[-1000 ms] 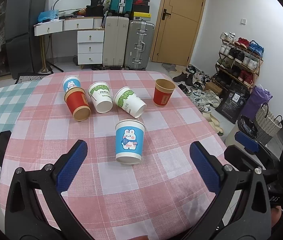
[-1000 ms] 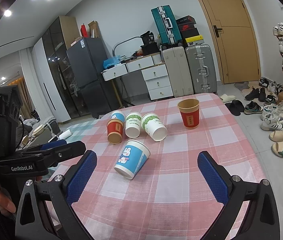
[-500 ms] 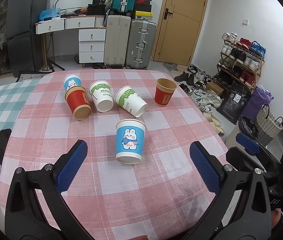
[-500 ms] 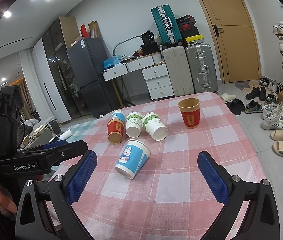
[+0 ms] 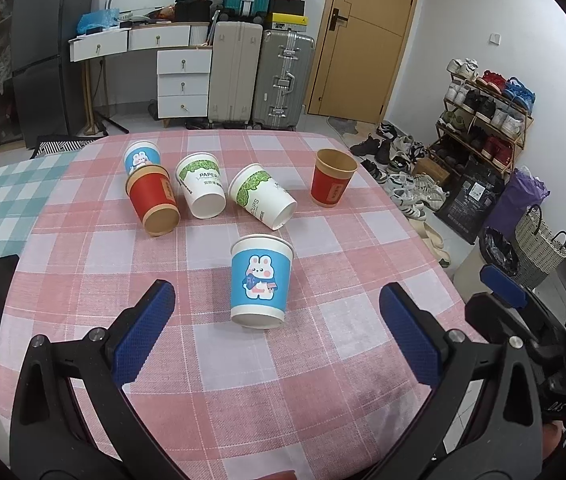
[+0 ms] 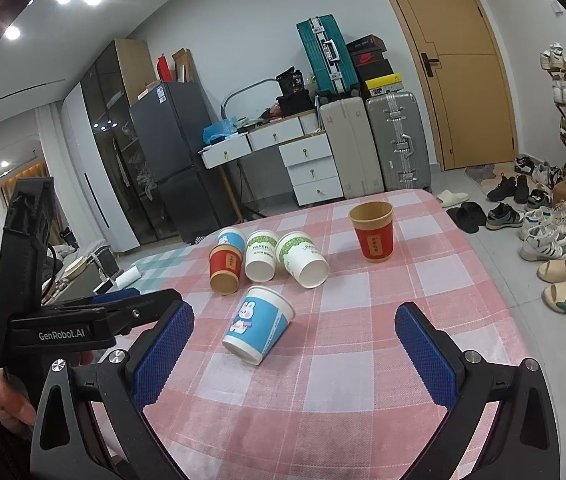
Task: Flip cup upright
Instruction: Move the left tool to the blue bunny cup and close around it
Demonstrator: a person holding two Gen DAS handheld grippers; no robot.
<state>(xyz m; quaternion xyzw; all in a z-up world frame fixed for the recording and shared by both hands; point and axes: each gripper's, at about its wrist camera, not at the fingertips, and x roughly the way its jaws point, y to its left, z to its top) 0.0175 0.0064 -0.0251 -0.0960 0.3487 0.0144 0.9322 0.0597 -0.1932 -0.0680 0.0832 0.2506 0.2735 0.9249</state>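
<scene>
Barely shifted since earlier: blue rabbit cup (image 5: pixel 261 280) upright mid-desk (image 5: pixel 83 264), free between left tongs (image 5: pixel 277 320), spread wide apart; right tongs (image 6: pixel 295 344) likewise gaping, empty.

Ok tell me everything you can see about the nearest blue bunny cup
The bunny cup is a paper cup: blue sleeve with a cartoon rabbit, white bands at rim and base. It lies on its side on the pink checked tablecloth, base toward the cameras, mouth toward the other cups, apart from them. Nothing touches it but the cloth. The left gripper and right gripper are both open, short of it.
</scene>
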